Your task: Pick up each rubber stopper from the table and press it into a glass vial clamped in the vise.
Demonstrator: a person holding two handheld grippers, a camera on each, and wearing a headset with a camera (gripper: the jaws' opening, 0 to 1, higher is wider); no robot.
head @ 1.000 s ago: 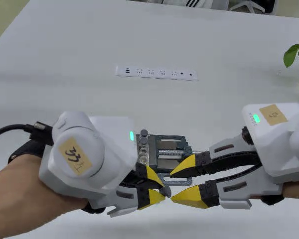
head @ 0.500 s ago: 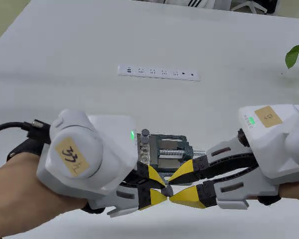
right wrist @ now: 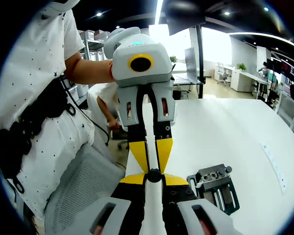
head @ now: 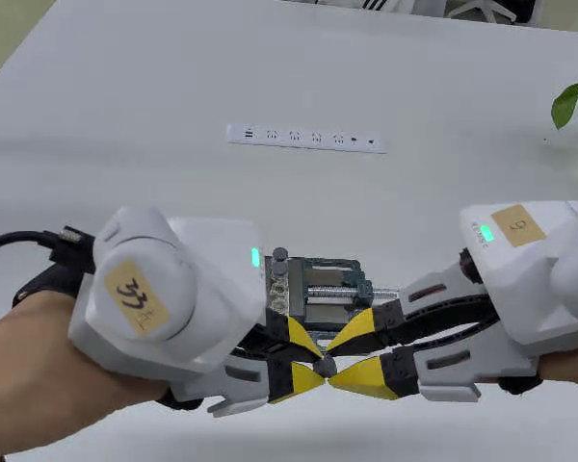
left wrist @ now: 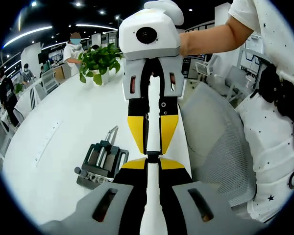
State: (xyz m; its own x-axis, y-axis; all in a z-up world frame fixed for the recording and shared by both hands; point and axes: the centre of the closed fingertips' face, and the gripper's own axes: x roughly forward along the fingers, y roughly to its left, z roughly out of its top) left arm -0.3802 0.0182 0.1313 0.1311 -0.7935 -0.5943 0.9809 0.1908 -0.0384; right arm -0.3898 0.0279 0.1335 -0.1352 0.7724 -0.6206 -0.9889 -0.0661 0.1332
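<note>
— Over the near edge of the vise [head: 320,294], from the head view, what meets?
— Two tools, tip to tip. The left tool [head: 310,365] reaches in from the lower left and the right tool [head: 335,368] from the lower right. A dark rubber stopper [head: 325,367] sits between their yellow tips, and both pairs of jaws are drawn in onto it.
— And the vials?
— A row of glass vials [head: 279,289] stands clamped at the vise's left side on the white worktop [head: 154,106]. The far one is topped with a grey plug [head: 280,256]. A power strip [head: 303,139] lies well beyond, and plant [head: 573,101] leaves show at the right edge.
— What about the left gripper view?
— Its own jaws rise pressed onto the rubber stopper [left wrist: 152,155]. The right tool [left wrist: 152,150] comes down from the top, its tips narrowed onto the same piece. The vise [left wrist: 102,161] stands apart, lower left on the worktop [left wrist: 63,122].
— And the right gripper view?
— Much the same, mirrored. Its own yellow tips pinch the rubber stopper [right wrist: 154,175], and the left tool [right wrist: 152,168] closes on it from above. The vise [right wrist: 215,188] sits to the right, apart from the stopper, with vial mouths showing in it.
</note>
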